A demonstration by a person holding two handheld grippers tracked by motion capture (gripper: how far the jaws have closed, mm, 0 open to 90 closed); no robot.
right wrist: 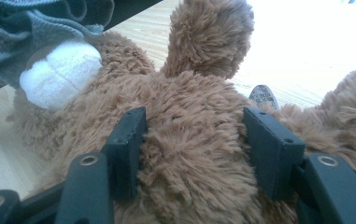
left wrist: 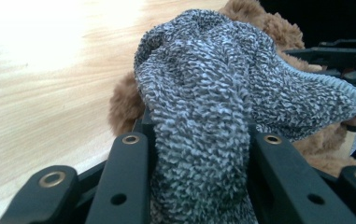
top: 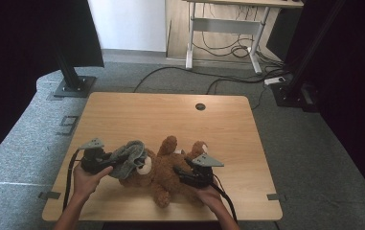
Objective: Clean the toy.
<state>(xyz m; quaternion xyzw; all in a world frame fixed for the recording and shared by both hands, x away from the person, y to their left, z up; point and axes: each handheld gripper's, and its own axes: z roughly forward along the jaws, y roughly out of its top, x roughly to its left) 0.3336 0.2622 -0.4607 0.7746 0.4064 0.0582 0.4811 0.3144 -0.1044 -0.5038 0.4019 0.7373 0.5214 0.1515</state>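
A brown plush bear [top: 163, 170] lies on its back on the near half of a light wooden table [top: 137, 112], head toward the person's left, limbs spread. A grey knitted hat [top: 128, 157] sits partly over the bear's head; its open end faces the bear, and the head is only partly inside, with the white muzzle [top: 144, 166] exposed just below the hat's edge. In the left gripper view the hat's knit [left wrist: 203, 102] bunches up between the two black jaws, which press into it from both sides, so the left gripper [top: 104, 160] is pinching the hat's fabric at its closed end; brown fur [left wrist: 124, 105] shows behind and beside the hat. The person's left hand [top: 90, 179] holds that gripper at the table's near left. The right gripper [top: 186, 173] lies across the bear's body; in the right gripper view its jaws stand on either side of the furry torso [right wrist: 192, 140] with the pads sunk into the pile, gripping the body. The same view shows one raised limb [right wrist: 210, 35] above the torso, the muzzle [right wrist: 61, 79] at upper left, and the hat's edge [right wrist: 35, 23] overhanging it. The person's right hand [top: 212, 195] holds this gripper near the table's front edge. A round cable port [top: 200, 106] sits in the table's far side, well apart from the bear.
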